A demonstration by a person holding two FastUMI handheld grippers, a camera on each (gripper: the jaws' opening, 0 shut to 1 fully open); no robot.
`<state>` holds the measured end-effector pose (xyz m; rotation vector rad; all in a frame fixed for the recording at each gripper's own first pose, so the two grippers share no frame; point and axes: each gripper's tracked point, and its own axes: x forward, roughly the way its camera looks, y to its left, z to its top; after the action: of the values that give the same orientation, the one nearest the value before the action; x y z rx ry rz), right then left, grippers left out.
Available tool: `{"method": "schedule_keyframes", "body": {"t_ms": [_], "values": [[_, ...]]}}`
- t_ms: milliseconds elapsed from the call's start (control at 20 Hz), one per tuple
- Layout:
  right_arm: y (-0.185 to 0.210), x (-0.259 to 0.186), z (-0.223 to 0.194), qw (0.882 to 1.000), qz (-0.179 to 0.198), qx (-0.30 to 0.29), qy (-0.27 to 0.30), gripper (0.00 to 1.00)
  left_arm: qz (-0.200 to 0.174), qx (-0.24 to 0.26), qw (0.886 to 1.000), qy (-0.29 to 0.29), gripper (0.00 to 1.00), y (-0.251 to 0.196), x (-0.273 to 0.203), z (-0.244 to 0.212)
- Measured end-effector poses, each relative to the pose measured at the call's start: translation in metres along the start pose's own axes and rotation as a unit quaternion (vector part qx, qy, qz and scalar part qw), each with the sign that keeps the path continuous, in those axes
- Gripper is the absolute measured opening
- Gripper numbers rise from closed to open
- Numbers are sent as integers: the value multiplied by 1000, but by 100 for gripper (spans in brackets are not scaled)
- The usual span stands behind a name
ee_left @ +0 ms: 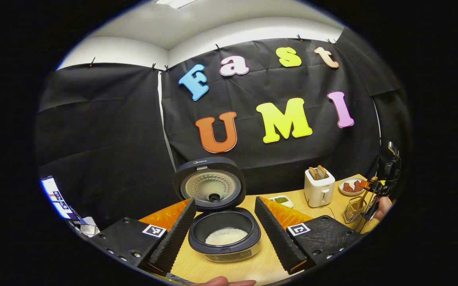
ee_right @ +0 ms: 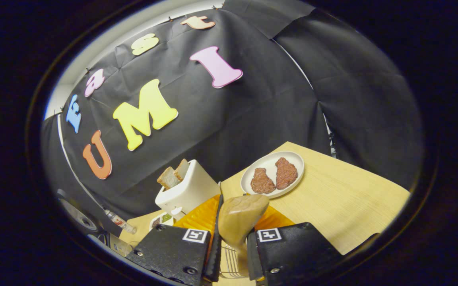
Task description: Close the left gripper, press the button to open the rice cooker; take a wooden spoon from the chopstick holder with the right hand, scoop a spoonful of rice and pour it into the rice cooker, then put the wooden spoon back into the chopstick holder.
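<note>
Clamping the wooden spoon [ee_right: 241, 220] between both fingers, the right gripper [ee_right: 232, 254] holds its bowl upright above the chopstick holder [ee_right: 231, 262]. Beyond it stand the toaster [ee_right: 189, 190] and a plate [ee_right: 272, 174] of meat. The left gripper [ee_left: 223, 234] hangs spread wide, the open rice cooker [ee_left: 223, 234] between its fingers, rice inside.

The black round rice cooker [ee_left: 224, 234] stands near the desk's [ee_left: 253, 267] front edge, its lid [ee_left: 210, 183] upright behind the open pot, which is reachable from above. Toward the right edge, the white toaster [ee_left: 319, 187], wire chopstick holder [ee_left: 354, 208] and white plate of meat [ee_right: 272, 173] crowd the surface. Bare wood lies beyond the plate toward the right corner.
</note>
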<state>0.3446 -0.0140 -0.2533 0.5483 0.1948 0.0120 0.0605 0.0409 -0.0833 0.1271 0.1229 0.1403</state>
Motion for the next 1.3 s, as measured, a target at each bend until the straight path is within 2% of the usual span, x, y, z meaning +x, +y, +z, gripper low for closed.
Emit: {"method": "schedule_keyframes", "body": {"t_ms": [100,150,300,350,400,450,600,650,700,750,850,900,950,1000,1050,1100,1150,1200,1250,1300], "values": [[-6,-3,-1,1000,-17,-13,7,34,-1,0,1000,-2,95,0,-1,2],[-9,-1,-4,1000,-23,-17,12,44,0,-1,1000,-5,95,-1,-2,3],[-22,-5,-1,998,-53,-35,9,83,1,-2,1000,-4,95,3,-4,3],[-29,-5,2,997,-63,-44,4,90,1,-2,1000,-3,95,2,-4,3],[-33,-7,4,996,-71,-54,4,91,2,-2,1000,-4,95,3,-7,3],[-38,-11,2,995,-78,-64,8,97,2,-2,1000,-6,95,4,-8,3],[-46,-31,14,991,-97,-92,0,98,-1,-1,1000,-4,95,3,-10,3],[-46,-44,24,989,-101,-104,-13,93,-2,-1,1000,-6,95,3,-11,5],[-41,-55,35,988,-99,-118,-24,93,-3,-3,1000,-7,95,3,-12,5],[-35,-68,45,986,-99,-134,-33,98,-5,-3,1000,-7,95,2,-14,7],[-17,-96,67,981,-88,-165,-53,98,-8,-3,1000,-10,95,0,-15,8],[-6,-111,79,978,-82,-182,-65,93,-10,-4,1000,-11,95,1,-16,11],[8,-127,88,975,-73,-198,-74,98,-13,-8,1000,-15,95,0,-18,13],[25,-142,96,971,-62,-214,-83,98,-17,-10,1000,-17,95,-1,-19,15],[36,-158,102,968,-57,-230,-86,96,-19,-12,1000,-21,90,-1,-21,19],[51,-173,105,965,-47,-242,-90,94,-20,-13,999,-25,95,1,-23,23],[68,-193,109,962,-34,-255,-97,99,-22,-15,999,-30,95,1,-24,26],[80,-211,112,958,-31,-266,-101,99,-24,-17,999,-31,95,2,-25,28],[88,-228,114,955,-32,-277,-103,100,-29,-20,999,-31,90,2,-26,29],[95,-244,113,953,-32,-283,-103,99,-31,-21,999,-36,95,2,-27,33]]}}
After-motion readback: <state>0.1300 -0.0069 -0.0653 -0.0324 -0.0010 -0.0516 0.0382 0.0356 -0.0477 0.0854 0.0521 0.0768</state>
